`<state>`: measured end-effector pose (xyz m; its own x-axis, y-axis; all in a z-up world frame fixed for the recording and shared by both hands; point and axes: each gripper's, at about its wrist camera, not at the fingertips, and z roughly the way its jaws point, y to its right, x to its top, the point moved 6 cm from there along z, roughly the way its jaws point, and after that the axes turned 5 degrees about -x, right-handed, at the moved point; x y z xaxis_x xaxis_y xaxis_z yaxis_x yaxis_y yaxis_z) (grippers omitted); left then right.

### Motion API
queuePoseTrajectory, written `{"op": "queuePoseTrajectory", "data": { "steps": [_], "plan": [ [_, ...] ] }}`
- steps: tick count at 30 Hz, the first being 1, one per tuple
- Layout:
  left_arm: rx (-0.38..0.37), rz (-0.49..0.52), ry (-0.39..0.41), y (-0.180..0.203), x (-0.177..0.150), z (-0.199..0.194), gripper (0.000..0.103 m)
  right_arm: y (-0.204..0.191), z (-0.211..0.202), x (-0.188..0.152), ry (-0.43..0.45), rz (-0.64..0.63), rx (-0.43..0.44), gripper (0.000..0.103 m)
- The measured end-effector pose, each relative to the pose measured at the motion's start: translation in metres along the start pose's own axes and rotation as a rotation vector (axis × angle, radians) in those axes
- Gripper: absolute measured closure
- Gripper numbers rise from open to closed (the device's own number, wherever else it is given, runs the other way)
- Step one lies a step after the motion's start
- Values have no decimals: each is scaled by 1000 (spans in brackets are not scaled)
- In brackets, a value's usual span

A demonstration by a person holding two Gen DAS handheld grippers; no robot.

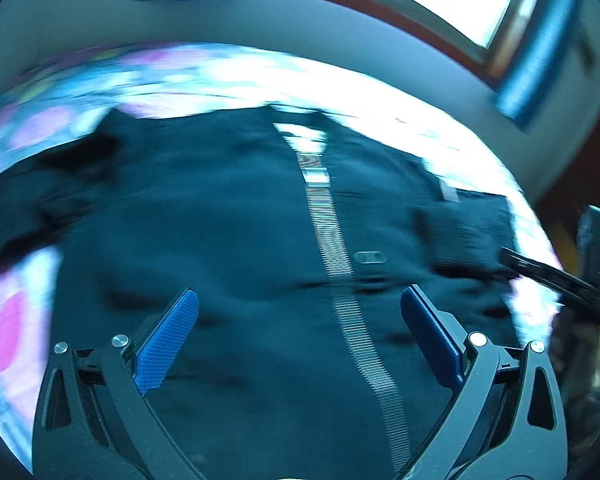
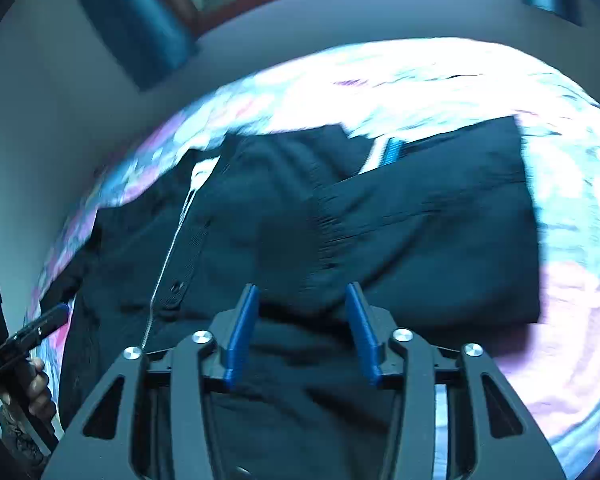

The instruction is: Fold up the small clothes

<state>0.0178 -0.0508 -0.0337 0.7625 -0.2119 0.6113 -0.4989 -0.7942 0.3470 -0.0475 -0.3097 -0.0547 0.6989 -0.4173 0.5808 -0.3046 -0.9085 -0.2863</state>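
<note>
Your left gripper (image 1: 299,312) is spread wide above the dark jacket (image 1: 240,220), nothing between its pads. The jacket lies flat on the floral sheet (image 1: 220,72), zip (image 1: 332,248) running near to far. Your right gripper (image 2: 302,312) stands part open over the right sleeve (image 2: 428,216), seemingly folded inward; blur hides whether the pads touch cloth.

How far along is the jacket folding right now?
Done: one sleeve of the dark jacket already lies folded across its body. In hand: nothing; the left gripper and right gripper are both open above the cloth. Left: the other sleeve lies spread, body unfolded.
</note>
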Motion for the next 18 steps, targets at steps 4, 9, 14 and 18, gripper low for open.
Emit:
{"op": "queuePoseTrajectory", "data": {
  "steps": [4, 9, 14, 18],
  "plan": [
    [-219, 27, -78, 58, 6, 37, 2, 43, -20, -1, 34, 106, -18, 52],
    [-438, -76, -217, 104, 5, 96, 2, 83, -31, -6, 49, 218, -4, 52],
    [-481, -223, -288, 105, 2, 140, 2, 97, -35, -5, 62, 248, 23, 52],
    [-491, -264, -319, 114, -2, 158, 2, 101, -34, -3, 69, 258, 45, 52]
  ]
}}
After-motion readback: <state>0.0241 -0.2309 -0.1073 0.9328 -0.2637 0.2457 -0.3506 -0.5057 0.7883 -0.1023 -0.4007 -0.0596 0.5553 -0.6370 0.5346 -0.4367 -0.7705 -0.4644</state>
